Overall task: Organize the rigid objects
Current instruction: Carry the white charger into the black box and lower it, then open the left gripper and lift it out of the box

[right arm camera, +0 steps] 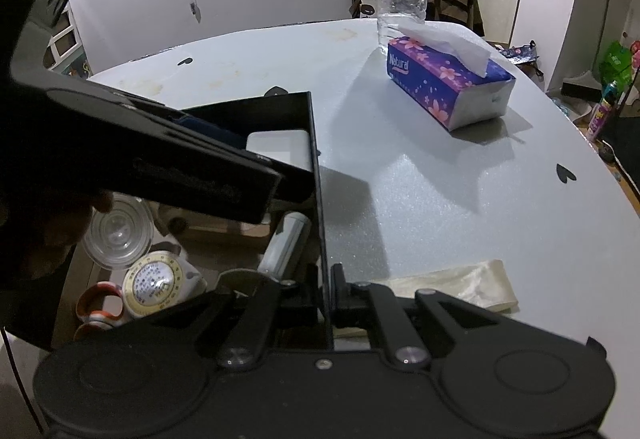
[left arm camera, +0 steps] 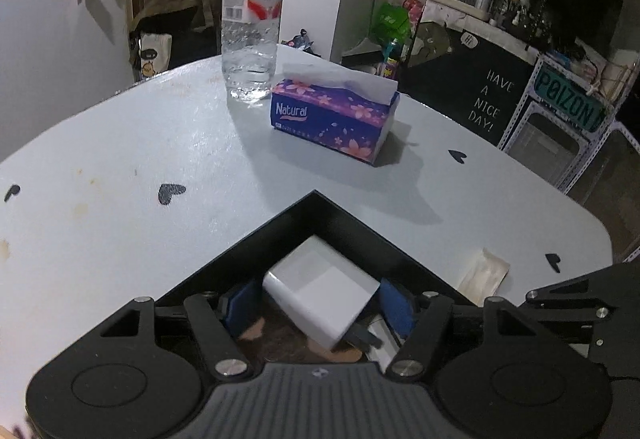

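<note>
The left gripper (left arm camera: 320, 303) hangs over the corner of a black box (left arm camera: 360, 227), its blue-padded jaws pinching a white charger block (left arm camera: 320, 295) that sits tilted just inside the box corner. In the right wrist view the same block (right arm camera: 280, 147) shows as a pale slab at the box's far end, at about 11 o'clock from that camera, partly hidden by the left gripper's dark body.

The right gripper (right arm camera: 330, 295) has its jaws pressed onto the thin side wall of the box (right arm camera: 316, 159), one on each side of it. Inside the box, at 9 o'clock from the right gripper, lie a clear plastic lid (right arm camera: 120, 235), a round gold-rimmed dial (right arm camera: 154, 285), an orange-and-white ring (right arm camera: 100, 305) and a white cylinder (right arm camera: 286, 241) leaning along the wall.

On the pale grey surface (left arm camera: 120, 143), at 12 o'clock from the left gripper, stands a purple tissue pack (left arm camera: 336, 115) with a water bottle (left arm camera: 252, 15) just behind it, touching or nearly so. A crumpled cream wrapper (right arm camera: 460, 285) lies beside the right gripper at 2 o'clock.
</note>
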